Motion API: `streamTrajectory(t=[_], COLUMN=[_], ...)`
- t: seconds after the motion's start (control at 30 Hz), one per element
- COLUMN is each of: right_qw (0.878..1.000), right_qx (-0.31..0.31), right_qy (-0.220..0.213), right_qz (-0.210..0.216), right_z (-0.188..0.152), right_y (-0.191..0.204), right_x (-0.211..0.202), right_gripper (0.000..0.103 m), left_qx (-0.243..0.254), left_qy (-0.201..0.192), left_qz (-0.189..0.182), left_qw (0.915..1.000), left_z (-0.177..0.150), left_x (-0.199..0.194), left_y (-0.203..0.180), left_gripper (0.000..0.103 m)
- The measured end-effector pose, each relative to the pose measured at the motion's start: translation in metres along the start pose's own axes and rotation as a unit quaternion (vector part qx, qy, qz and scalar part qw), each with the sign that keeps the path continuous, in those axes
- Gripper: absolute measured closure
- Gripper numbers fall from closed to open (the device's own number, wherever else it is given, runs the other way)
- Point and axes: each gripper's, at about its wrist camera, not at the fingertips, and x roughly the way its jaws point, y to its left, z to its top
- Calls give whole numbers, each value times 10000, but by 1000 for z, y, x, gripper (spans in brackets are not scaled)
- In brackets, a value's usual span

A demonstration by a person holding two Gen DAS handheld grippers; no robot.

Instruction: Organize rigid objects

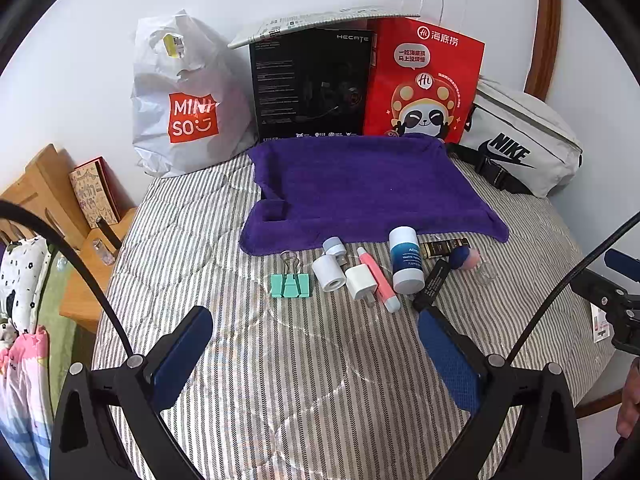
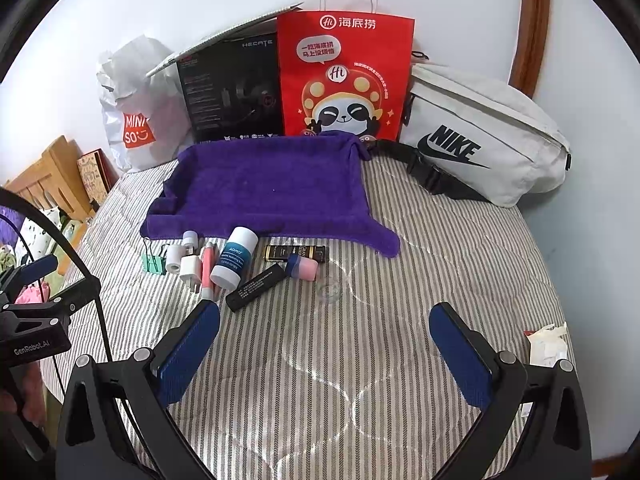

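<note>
Striped bedding (image 1: pixel 280 360) backs MINISO bag (image 1: pixel 188 112), perhaps plastic.

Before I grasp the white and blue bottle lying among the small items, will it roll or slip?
The white and blue bottle lies on its side and looks round, so a push would probably roll it. Its smooth surface may slip. The quilted striped cover is soft and may slow it.

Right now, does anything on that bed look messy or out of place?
Yes: the small items, like the green binder clip and blue-white bottle, lie jumbled on the striped quilt, while the purple tray sits empty.
</note>
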Motion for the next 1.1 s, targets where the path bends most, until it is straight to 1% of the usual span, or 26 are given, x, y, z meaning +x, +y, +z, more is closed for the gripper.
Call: streamTrajectory(t=[0.77, 0.97, 1.1], right_qw=[10000, 10000, 9999], right_qx=[-37, -67, -53], right_qy=[28, 69, 145], right_qz=[-47, -16, 2], right_z=[-1, 1, 1], right_y=[2, 3, 2], right_x=[-1, 5, 12], right_gripper=[0, 0, 0], left_qx=[-6, -45, -141], left_qy=[10, 77, 164], left_qz=[-4, -6, 18], left_qw=[10000, 10000, 9998], left_z=[0, -1, -2], left_x=[1, 8, 24], left_y=[-1, 6, 14], left_gripper=[0, 0, 0])
